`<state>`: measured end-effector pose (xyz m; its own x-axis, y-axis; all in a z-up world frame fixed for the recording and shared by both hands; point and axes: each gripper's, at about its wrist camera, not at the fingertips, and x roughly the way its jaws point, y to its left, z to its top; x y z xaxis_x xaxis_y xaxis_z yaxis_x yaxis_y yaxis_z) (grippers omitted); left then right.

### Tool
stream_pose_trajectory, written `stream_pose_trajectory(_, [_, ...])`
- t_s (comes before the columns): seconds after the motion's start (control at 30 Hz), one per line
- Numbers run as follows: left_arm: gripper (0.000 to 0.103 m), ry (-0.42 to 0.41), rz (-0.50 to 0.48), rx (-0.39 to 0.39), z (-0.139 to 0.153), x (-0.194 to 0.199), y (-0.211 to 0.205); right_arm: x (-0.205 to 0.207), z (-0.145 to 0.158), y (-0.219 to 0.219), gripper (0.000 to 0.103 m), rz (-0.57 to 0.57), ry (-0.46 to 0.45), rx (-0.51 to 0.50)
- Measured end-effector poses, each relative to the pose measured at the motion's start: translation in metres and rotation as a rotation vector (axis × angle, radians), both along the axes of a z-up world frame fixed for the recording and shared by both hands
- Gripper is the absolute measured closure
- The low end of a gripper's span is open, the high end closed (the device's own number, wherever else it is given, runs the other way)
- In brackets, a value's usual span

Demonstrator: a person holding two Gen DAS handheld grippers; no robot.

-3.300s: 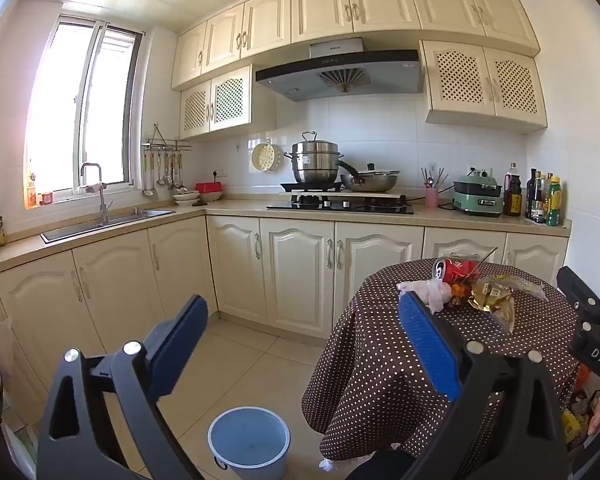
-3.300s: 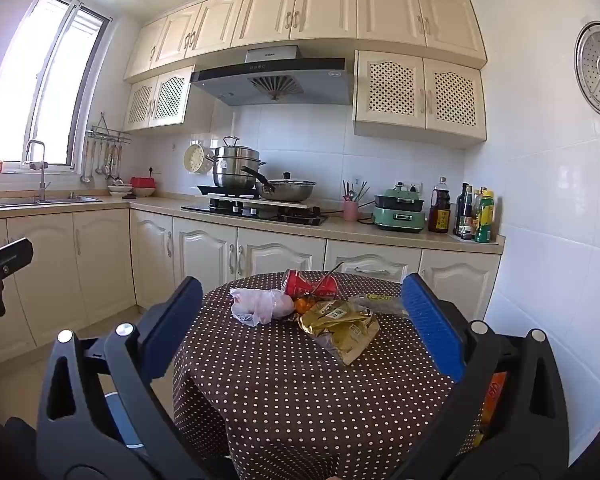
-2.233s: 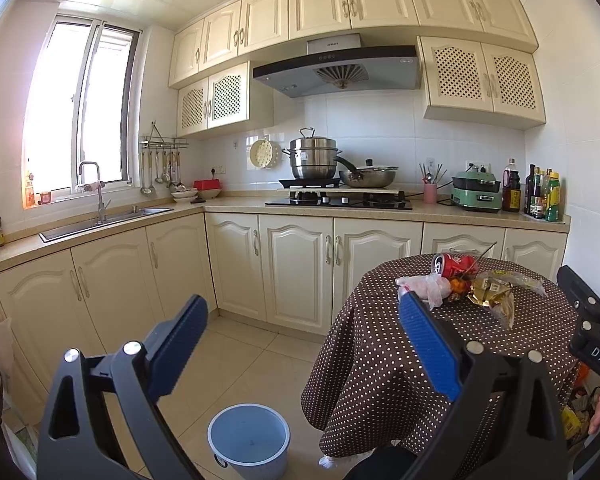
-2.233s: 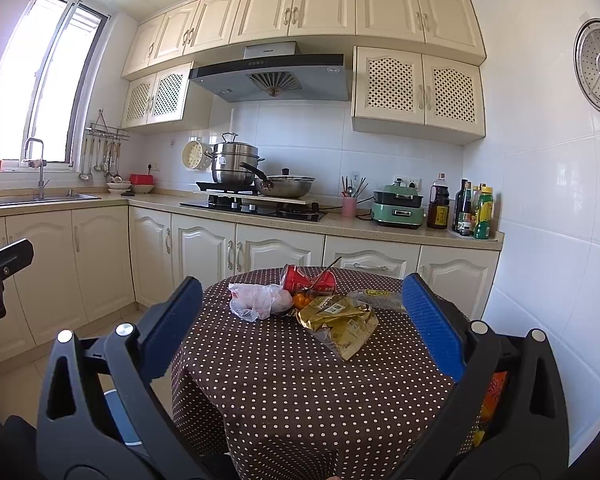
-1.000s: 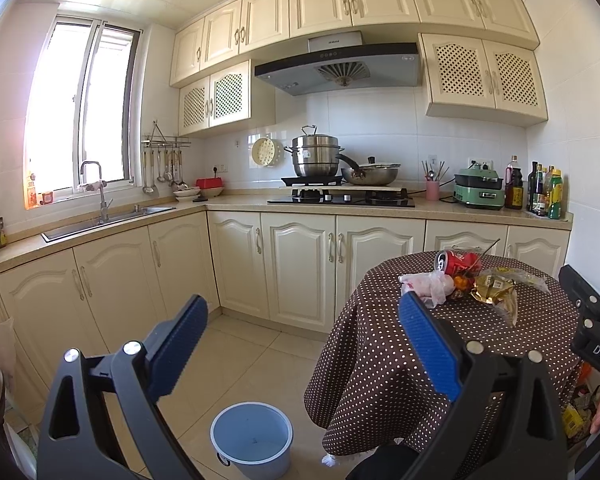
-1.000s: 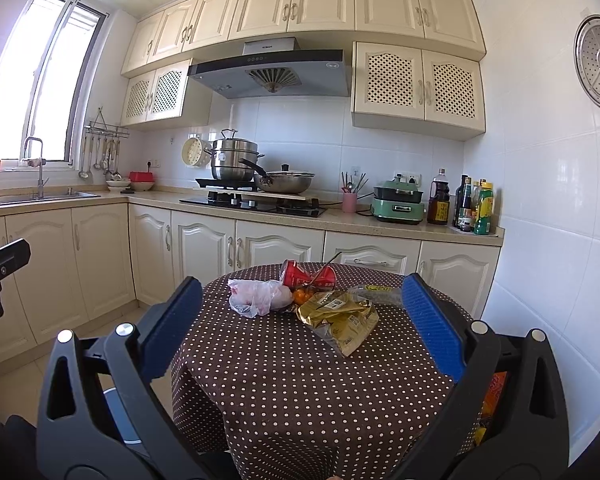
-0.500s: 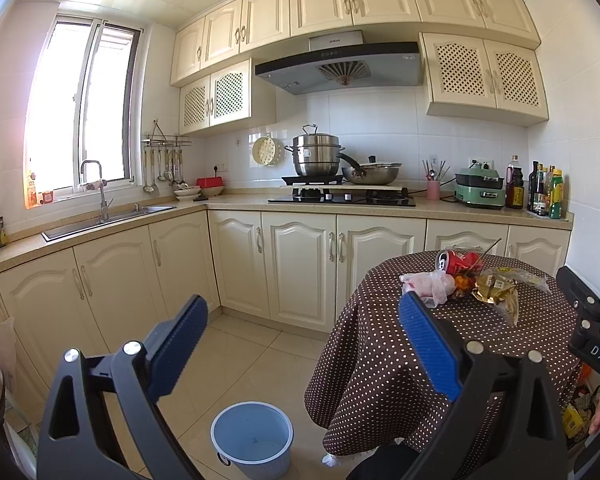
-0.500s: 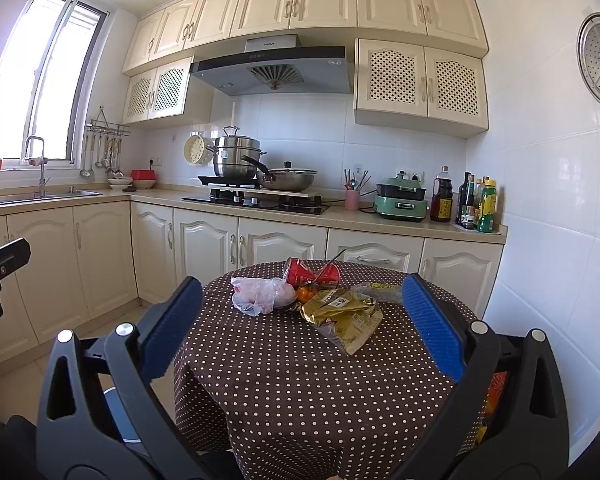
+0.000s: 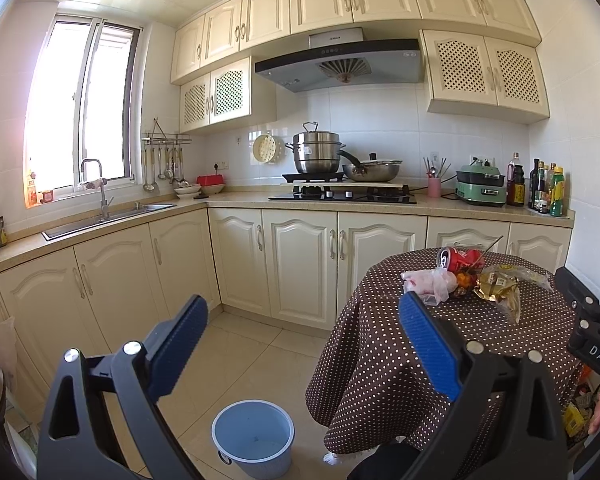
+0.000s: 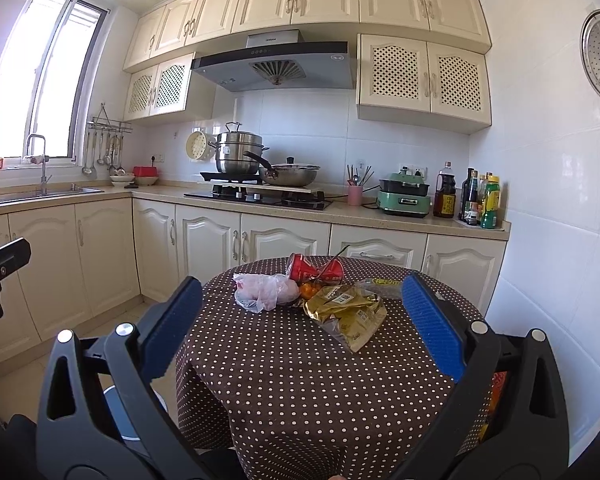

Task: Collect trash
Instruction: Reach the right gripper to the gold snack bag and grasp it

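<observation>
Nearest the lens, left hand-held gripper held over the tiled floor with blue-padded fingers spread wide and nothing between them; right hand-held gripper likewise spread wide and empty, raised at the near edge of the round table draped in a brown white-dotted cloth. Below the left hand-held gripper, on the floor just beside the cloth's hanging hem, a pale blue round plastic bucket, upright and open. Farther along, clustered on the far half of the table top, the trash: a crumpled gold foil snack bag closest to the right hand-held gripper, a scrunched clear plastic bag with pink contents to its left, a small orange fruit wedged between the two, a crushed red drink can lying on its side behind them with a thin stick poking up from it, and a clear wrapper with yellow print at the right. Beyond the table, cream lower cabinets under a beige worktop carrying a black gas hob with a stacked steel steamer pot and a lidded steel pan, a pink utensil cup, a green electric cooker and dark sauce bottles. At the far left, steel sink beneath a bright window.
</observation>
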<state>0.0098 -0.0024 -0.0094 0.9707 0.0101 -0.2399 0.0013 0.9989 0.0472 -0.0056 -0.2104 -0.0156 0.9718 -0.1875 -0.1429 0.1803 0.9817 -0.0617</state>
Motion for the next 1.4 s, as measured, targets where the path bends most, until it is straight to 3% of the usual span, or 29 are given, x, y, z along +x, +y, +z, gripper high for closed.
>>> stream_pose_trajectory(0.57, [0.008,0.034,-0.003,0.008,-0.007,0.011,-0.003,0.014,-0.013,-0.009,0.005,0.013,0.046,0.032])
stream_pose_trajectory(0.8, [0.008,0.147,-0.085,0.021,-0.026,0.054,-0.018,0.047,-0.034,-0.034,0.005,-0.027,0.13,0.068])
stream_pose_trajectory(1.1, [0.008,0.303,-0.25,0.072,-0.06,0.127,-0.075,0.093,-0.065,-0.087,0.005,-0.12,0.215,0.155])
stream_pose_trajectory(1.27, [0.008,0.319,-0.262,0.126,-0.069,0.154,-0.101,0.14,-0.08,-0.088,0.005,-0.108,0.335,0.103])
stream_pose_trajectory(1.4, [0.008,0.34,-0.261,0.136,-0.074,0.179,-0.109,0.182,-0.092,-0.079,0.005,-0.16,0.433,-0.074])
